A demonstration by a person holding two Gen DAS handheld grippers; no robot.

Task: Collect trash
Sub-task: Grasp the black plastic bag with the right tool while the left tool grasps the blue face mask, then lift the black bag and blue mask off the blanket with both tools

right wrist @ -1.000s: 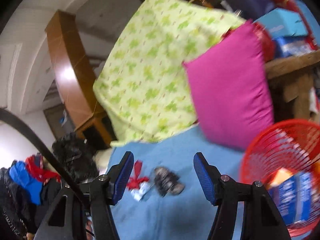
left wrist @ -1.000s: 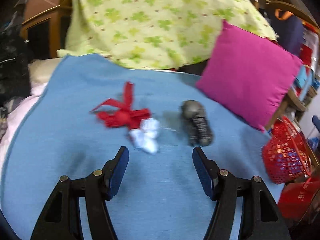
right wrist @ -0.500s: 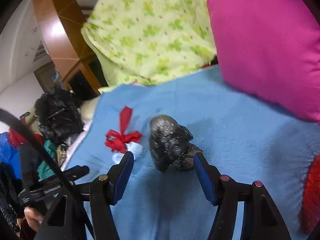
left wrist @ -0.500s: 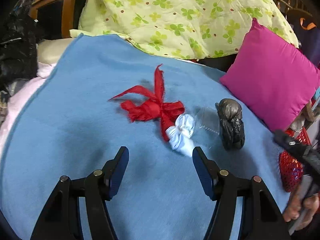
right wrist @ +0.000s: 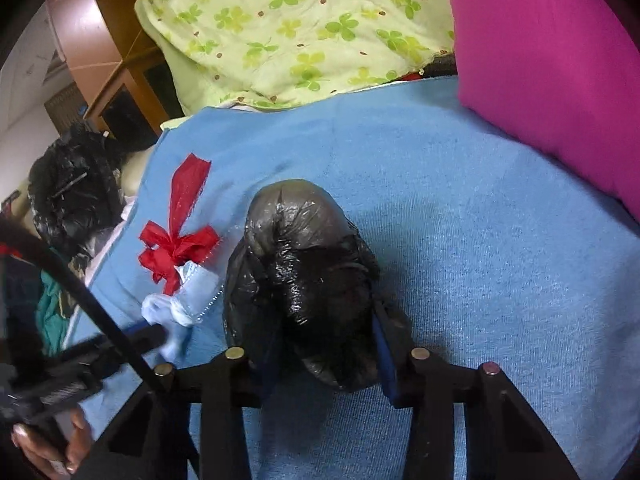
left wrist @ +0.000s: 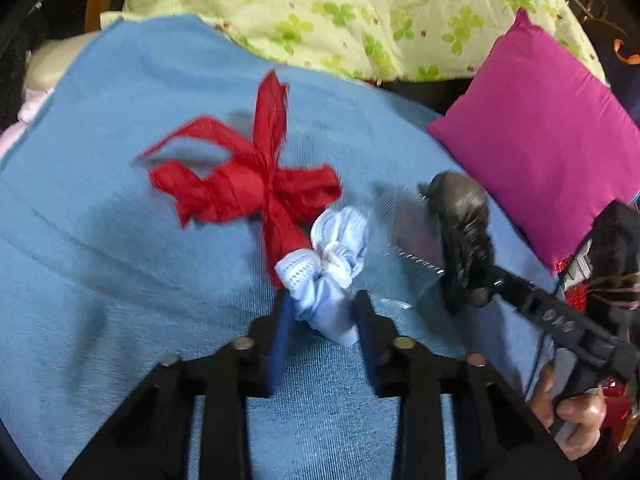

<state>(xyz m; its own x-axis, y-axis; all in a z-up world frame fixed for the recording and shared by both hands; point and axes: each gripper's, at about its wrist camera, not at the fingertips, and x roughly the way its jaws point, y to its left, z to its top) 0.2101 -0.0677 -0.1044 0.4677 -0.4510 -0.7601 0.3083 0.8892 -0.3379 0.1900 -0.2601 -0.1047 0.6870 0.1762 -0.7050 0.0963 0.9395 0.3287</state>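
Trash: three bits lying on a blue blanket (left wrist: pixel 120 260) on the bed, all bunched around the middle of it
Black bag wad (right wrist: pixel 304 280): crumpled shiny black plastic, in the right wrist view it sits dead centre, running from 12 o'clock down into the fingers
Right gripper (right wrist: pixel 324 344): fingers closing in on the black bag wad, one blue pad on each side of it and looking snug against the plastic, bag bulges up between them
White-blue cloth wad (left wrist: pixel 332 276): knotted pale blue and white fabric, just at the 5 o'clock side of the red ribbon, touching it
Left gripper (left wrist: pixel 320 320): fingers closing around the lower end of the white-blue cloth wad, cloth is between them; frame is smeary so can't swear the pads are pressing yet
Red ribbon (left wrist: pixel 248 184): frayed red bow, flat on the blanket at about 11 o'clock from the left fingers, nothing gripping it
Clear plastic bit (left wrist: pixel 404 240): see-through scrap between the cloth wad and the black bag, hard to make out
Pink cushion (left wrist: pixel 548 152): at 2 o'clock in the left view, edge resting on the blanket
Green clover quilt (left wrist: pixel 360 12): piled at 12 o'clock behind the blanket
Person's hand (left wrist: pixel 576 420): at 4 o'clock in the left view, wrapped round the right gripper's handle
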